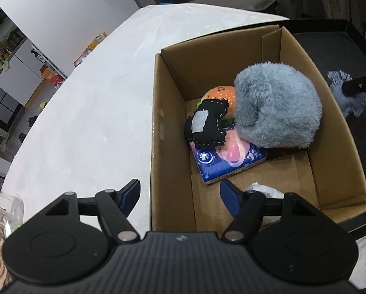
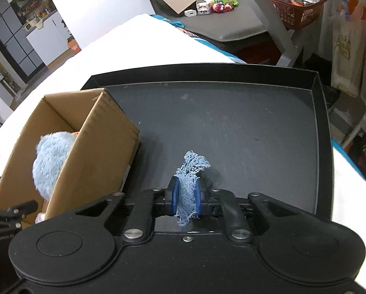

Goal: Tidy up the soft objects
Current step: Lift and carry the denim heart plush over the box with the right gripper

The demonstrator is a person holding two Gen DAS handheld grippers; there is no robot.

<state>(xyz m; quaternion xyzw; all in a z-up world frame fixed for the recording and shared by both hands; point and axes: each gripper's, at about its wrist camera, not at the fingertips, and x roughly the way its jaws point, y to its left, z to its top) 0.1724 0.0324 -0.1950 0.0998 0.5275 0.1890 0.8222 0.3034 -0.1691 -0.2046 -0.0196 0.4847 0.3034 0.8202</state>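
My right gripper (image 2: 186,188) is shut on a frayed scrap of blue denim (image 2: 191,169) over the black tray (image 2: 232,127); the cloth bunches up between the blue pads. The same denim scrap (image 1: 342,90) shows at the far right of the left wrist view, with the right gripper's dark finger across it. My left gripper (image 1: 180,193) stands open over the near wall of the cardboard box (image 1: 156,127), holding nothing. Inside the box lie a fluffy grey-blue plush (image 1: 278,107), a black stitched fabric piece (image 1: 207,125), an orange plush (image 1: 219,94) and a purple tissue pack (image 1: 229,161).
The box (image 2: 90,152) stands on the tray's left part, on a white table (image 1: 85,112). A crumpled white item (image 1: 263,189) lies in the box's near corner. Behind the table are a grey seat with small toys (image 2: 217,5) and an orange basket (image 2: 295,7).
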